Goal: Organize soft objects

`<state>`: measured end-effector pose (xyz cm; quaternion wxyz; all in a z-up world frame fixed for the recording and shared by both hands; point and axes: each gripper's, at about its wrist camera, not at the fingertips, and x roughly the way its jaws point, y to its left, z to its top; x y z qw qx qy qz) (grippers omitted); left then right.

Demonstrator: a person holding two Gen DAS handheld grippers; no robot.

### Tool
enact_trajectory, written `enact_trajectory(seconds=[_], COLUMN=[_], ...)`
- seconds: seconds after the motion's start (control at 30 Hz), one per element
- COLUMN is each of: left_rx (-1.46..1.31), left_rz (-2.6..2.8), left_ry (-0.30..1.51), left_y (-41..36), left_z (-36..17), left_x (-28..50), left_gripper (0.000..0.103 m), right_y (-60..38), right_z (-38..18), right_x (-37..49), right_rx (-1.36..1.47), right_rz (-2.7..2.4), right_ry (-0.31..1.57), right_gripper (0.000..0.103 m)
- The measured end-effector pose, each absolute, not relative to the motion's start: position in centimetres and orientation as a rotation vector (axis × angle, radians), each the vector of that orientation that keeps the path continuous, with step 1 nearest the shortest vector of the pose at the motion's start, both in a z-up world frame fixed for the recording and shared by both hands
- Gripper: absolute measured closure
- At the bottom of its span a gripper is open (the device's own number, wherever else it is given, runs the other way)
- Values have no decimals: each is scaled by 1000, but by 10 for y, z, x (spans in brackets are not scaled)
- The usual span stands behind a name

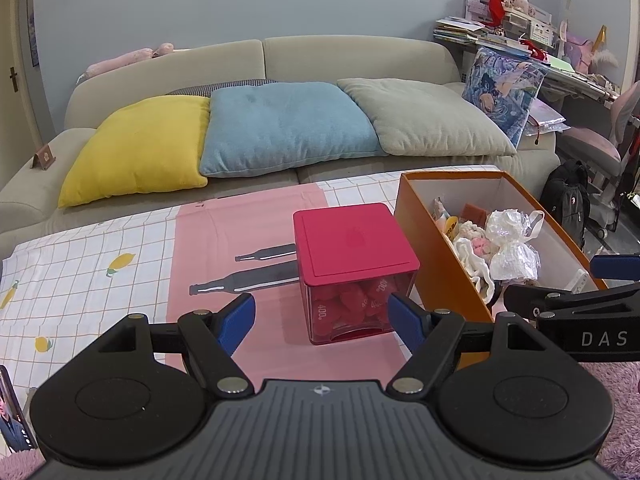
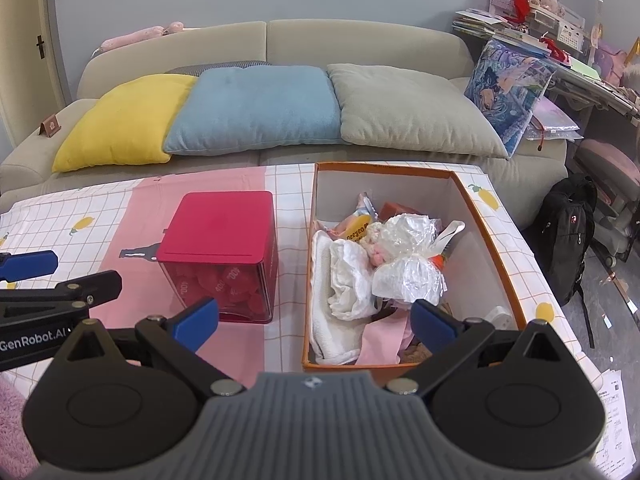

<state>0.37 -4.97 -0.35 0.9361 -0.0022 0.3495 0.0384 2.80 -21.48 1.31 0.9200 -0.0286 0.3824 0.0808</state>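
Observation:
An orange box (image 2: 486, 236) on the table holds soft things: a white cloth (image 2: 340, 280), crumpled clear plastic bags (image 2: 408, 268), a pink cloth (image 2: 380, 344) and small knitted items. The box also shows in the left wrist view (image 1: 436, 264). A red-lidded clear cube (image 1: 352, 248) full of red pieces stands left of it, and shows in the right wrist view (image 2: 224, 236). My left gripper (image 1: 322, 316) is open and empty, just in front of the cube. My right gripper (image 2: 316, 320) is open and empty, over the box's near end.
The table has a checked cloth with a pink panel (image 1: 224, 240). Behind it is a beige sofa (image 1: 256, 56) with yellow (image 1: 140, 148), blue (image 1: 288, 124) and grey-green cushions (image 1: 432, 120). A black backpack (image 2: 564, 236) and a cluttered desk (image 2: 568, 48) are at the right.

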Motion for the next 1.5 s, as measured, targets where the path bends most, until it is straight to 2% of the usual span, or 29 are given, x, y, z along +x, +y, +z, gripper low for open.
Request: enact_trajectory(seconds=[1.5], left_rx=[16], left_rz=[86], left_ry=[710], left_y=[-52], left_z=[-3], left_x=[3], left_gripper=[14], right_y=[-213], right_z=[8], right_x=[29], right_rx=[-68], right_rz=[173], right_ry=[801], right_gripper=[3])
